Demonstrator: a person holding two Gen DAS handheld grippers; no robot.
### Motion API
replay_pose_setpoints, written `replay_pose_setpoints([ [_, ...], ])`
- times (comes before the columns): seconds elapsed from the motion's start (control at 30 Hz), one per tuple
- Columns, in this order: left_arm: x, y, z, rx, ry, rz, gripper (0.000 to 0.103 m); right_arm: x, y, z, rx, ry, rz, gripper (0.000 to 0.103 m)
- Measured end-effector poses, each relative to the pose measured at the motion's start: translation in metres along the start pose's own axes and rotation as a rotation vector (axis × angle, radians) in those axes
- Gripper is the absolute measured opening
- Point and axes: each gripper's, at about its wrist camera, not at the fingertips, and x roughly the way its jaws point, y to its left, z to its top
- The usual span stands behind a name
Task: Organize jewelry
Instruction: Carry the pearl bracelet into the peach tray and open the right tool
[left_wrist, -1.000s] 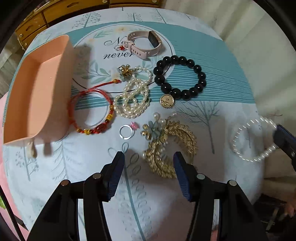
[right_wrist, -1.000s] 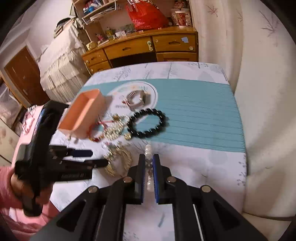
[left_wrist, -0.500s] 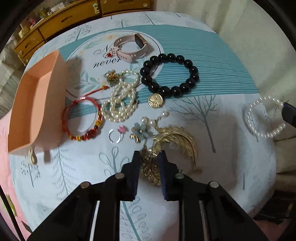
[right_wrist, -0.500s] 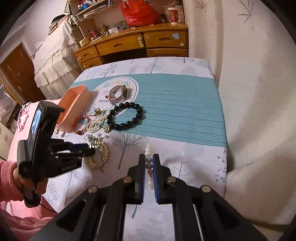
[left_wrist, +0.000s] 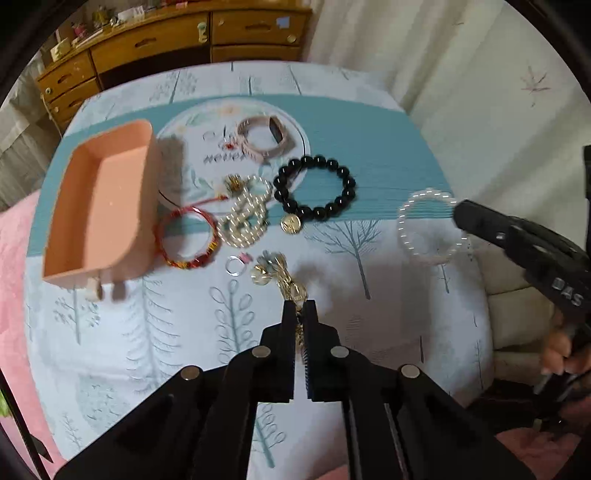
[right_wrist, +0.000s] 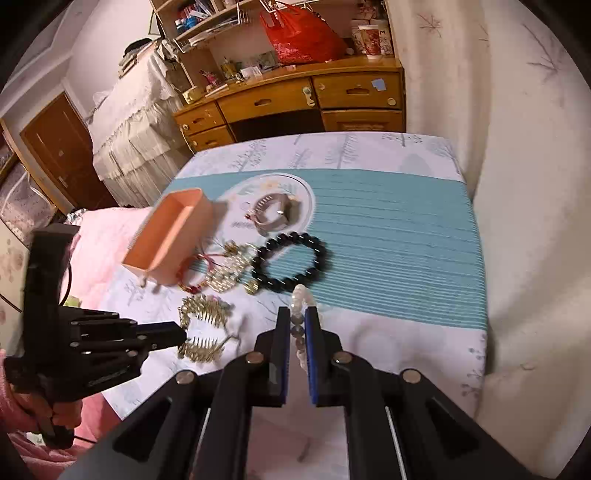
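Note:
My left gripper (left_wrist: 300, 308) is shut on a gold leaf ornament (left_wrist: 290, 286), which hangs from the pads just above the cloth; its flower end (left_wrist: 266, 268) trails below. From the right wrist view the same ornament (right_wrist: 205, 314) dangles at the left gripper (right_wrist: 181, 336). My right gripper (right_wrist: 297, 319) is shut on a white pearl bracelet (right_wrist: 301, 295), held above the table's right side (left_wrist: 430, 229). A peach box (left_wrist: 99, 206) stands open at the left. Beside it lie a red bracelet (left_wrist: 186, 238), a pearl strand (left_wrist: 243, 218), a black bead bracelet (left_wrist: 316, 188), a pink watch (left_wrist: 264, 138) and a small ring (left_wrist: 235, 266).
The table wears a white and teal cloth (left_wrist: 388, 140) with a printed circle. A wooden dresser (right_wrist: 288, 99) stands behind it, a cream curtain (right_wrist: 517, 184) to the right and pink bedding (left_wrist: 14, 258) to the left. A hand (right_wrist: 40, 410) grips the left tool.
My left gripper has closed on the gold leaf ornament and risen, lifting it off the cloth. The right gripper keeps its hold on the pearl bracelet and has drifted slightly.

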Motion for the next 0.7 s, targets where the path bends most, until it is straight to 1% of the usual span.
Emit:
replay_pose_setpoints([
  [0.1,-0.019,0.010,0.011,0.005,-0.011,-0.009,0.001,0.004,0.009,0.005,0.043,-0.004,0.009,0.008],
  [0.23,-0.058,0.030,0.019,0.030,-0.052,-0.024,0.001,0.006,0.022,0.011,0.105,-0.033,0.046,0.008],
  [0.37,-0.082,0.052,0.028,0.050,-0.057,-0.030,0.001,0.009,0.035,0.014,0.201,-0.065,0.079,0.008],
  [0.53,-0.098,0.082,0.036,0.086,-0.055,0.021,0.001,0.017,0.060,0.019,0.280,-0.100,0.172,0.008],
  [0.63,-0.107,0.105,0.041,0.093,-0.070,0.042,0.003,0.027,0.084,0.026,0.287,-0.127,0.244,0.008],
  [0.7,-0.112,0.123,0.044,0.087,-0.071,0.065,0.005,0.036,0.105,0.033,0.267,-0.140,0.280,0.008],
])
